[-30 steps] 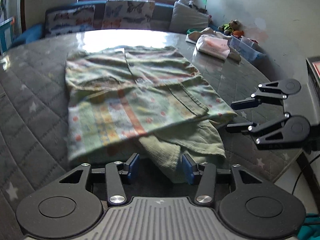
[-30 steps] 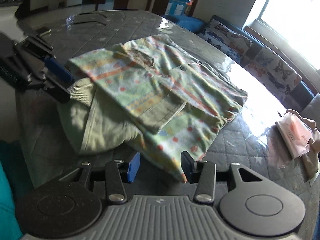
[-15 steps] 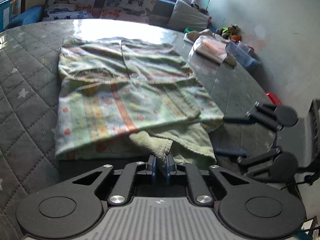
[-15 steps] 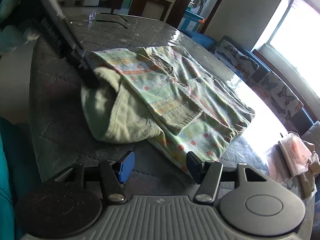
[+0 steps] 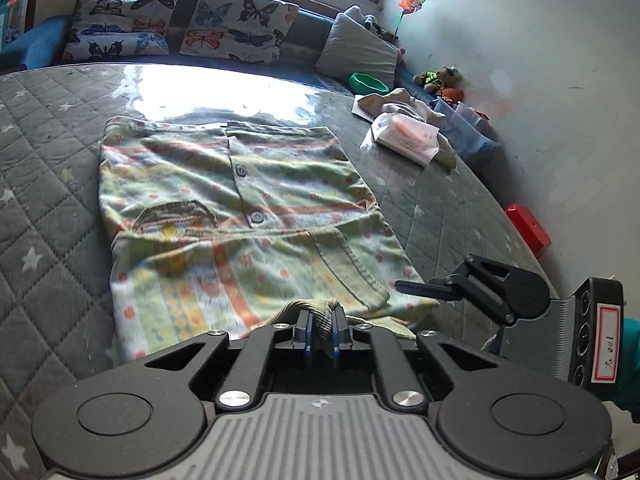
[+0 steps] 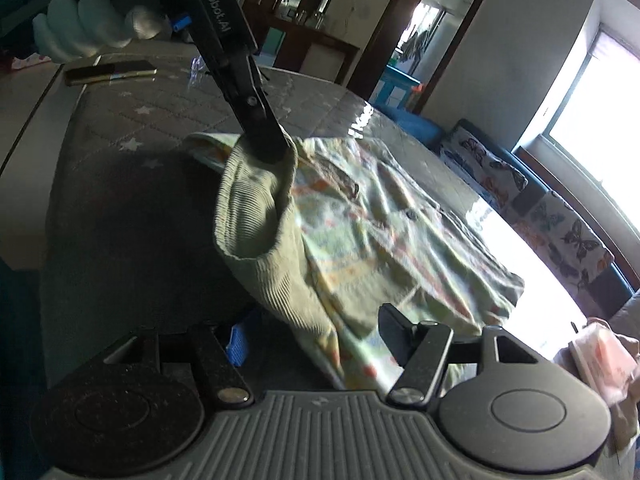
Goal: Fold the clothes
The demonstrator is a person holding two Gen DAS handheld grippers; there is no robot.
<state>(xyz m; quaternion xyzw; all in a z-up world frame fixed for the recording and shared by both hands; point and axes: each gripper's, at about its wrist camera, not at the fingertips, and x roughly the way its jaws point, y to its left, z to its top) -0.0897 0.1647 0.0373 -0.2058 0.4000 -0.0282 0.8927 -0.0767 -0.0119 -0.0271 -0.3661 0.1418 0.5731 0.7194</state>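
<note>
A pale green patterned button shirt (image 5: 248, 208) lies partly folded on the grey quilted table (image 5: 40, 160). My left gripper (image 5: 321, 320) is shut on the shirt's ribbed green part (image 5: 320, 306) and holds it raised above the near hem. The right wrist view shows that ribbed part (image 6: 256, 216) hanging as a loop from the left gripper (image 6: 266, 148) over the shirt (image 6: 400, 232). My right gripper (image 6: 316, 332) has its jaws opening. The shirt's near edge lies between them, and the pads do not press on it. One right finger (image 5: 424, 286) shows at the shirt's right corner.
A tissue packet (image 5: 408, 136) and loose cloths lie at the table's far right. Butterfly cushions (image 5: 240, 24) line a sofa behind the table. A red box (image 5: 528, 230) is past the right edge. A gloved hand (image 6: 84, 28) holds the left gripper, near a dark flat object (image 6: 110, 72).
My left gripper has shut on the ribbed green part and lifted it up and over the shirt. The right gripper's jaws have widened and it has moved in on the shirt's edge.
</note>
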